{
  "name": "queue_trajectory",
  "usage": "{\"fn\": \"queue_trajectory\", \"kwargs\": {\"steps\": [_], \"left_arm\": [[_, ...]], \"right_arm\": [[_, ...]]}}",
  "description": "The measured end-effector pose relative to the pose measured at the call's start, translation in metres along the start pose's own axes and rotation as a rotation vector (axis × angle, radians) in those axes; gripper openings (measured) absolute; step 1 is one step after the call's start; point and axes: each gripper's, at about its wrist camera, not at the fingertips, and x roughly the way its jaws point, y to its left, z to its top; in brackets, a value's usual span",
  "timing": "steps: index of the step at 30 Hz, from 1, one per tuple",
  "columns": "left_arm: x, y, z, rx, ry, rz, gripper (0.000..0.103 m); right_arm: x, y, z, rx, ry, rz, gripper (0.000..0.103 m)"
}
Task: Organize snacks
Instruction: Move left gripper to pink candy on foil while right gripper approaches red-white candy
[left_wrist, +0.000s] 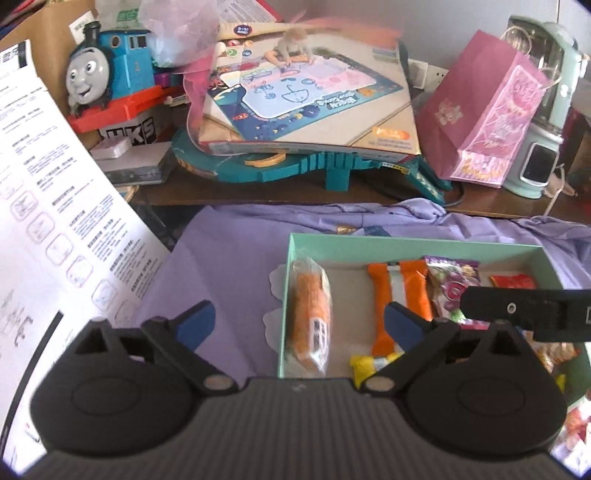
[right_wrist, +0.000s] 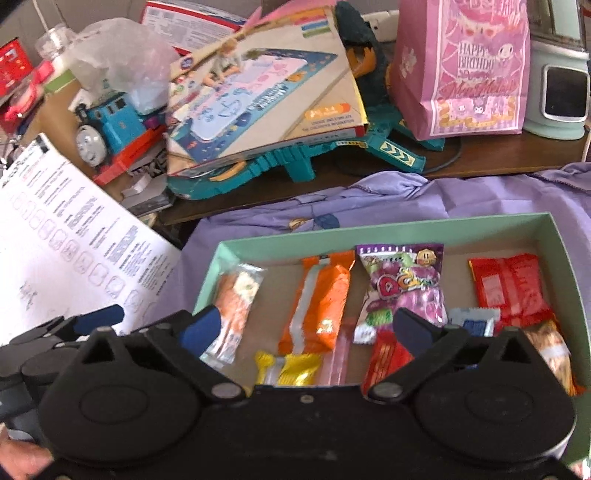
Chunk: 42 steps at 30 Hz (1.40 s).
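A mint-green box (left_wrist: 406, 242) (right_wrist: 406, 226) lies on a purple cloth and holds several snacks laid flat. In it are a clear pack of orange snack (left_wrist: 310, 314) (right_wrist: 236, 306), an orange bar (left_wrist: 400, 295) (right_wrist: 317, 302), a purple candy bag (left_wrist: 450, 284) (right_wrist: 402, 284), a red pack (left_wrist: 513, 282) (right_wrist: 509, 288) and a yellow pack (left_wrist: 369, 363) (right_wrist: 291, 369). My left gripper (left_wrist: 299, 323) hovers open over the box's left end, nothing between its fingers. Over the box's middle my right gripper (right_wrist: 306, 328) is open too and holds nothing. The two grippers sit side by side.
A large white instruction sheet (left_wrist: 55, 206) leans at the left. Behind the cloth the brown table is piled with a blue toy train (left_wrist: 107, 70), a drawing-mat box (left_wrist: 306, 96) on teal toy track, a pink birthday bag (right_wrist: 465, 66) and a mint appliance (right_wrist: 561, 92).
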Motion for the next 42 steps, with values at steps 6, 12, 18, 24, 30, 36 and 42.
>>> {"fn": "queue_trajectory", "kwargs": {"steps": [6, 12, 18, 24, 30, 36, 42], "left_arm": [[-0.037, 0.008, -0.031, -0.008, -0.004, -0.011, 0.100], [-0.067, 0.021, -0.068, 0.000, 0.004, -0.003, 0.100], [-0.077, 0.036, -0.102, -0.027, 0.046, -0.014, 0.100], [-0.069, 0.029, -0.134, 0.004, 0.101, -0.032, 0.100], [-0.059, 0.003, -0.153, 0.113, 0.111, -0.057, 0.093], [-0.046, -0.013, -0.154, 0.158, 0.120, -0.084, 0.090], [-0.032, -0.025, -0.153, 0.198, 0.130, -0.112, 0.076]], "right_arm": [[-0.038, 0.008, -0.027, -0.013, -0.014, 0.011, 0.102], [-0.067, 0.013, -0.057, -0.013, -0.010, 0.030, 0.102], [-0.082, 0.009, -0.090, 0.002, 0.017, 0.040, 0.102], [-0.080, 0.001, -0.121, 0.038, 0.063, 0.034, 0.102], [-0.060, -0.010, -0.144, 0.055, 0.118, -0.020, 0.094], [-0.046, -0.019, -0.154, 0.087, 0.140, -0.046, 0.089], [-0.031, -0.020, -0.153, 0.099, 0.153, -0.052, 0.080]]}}
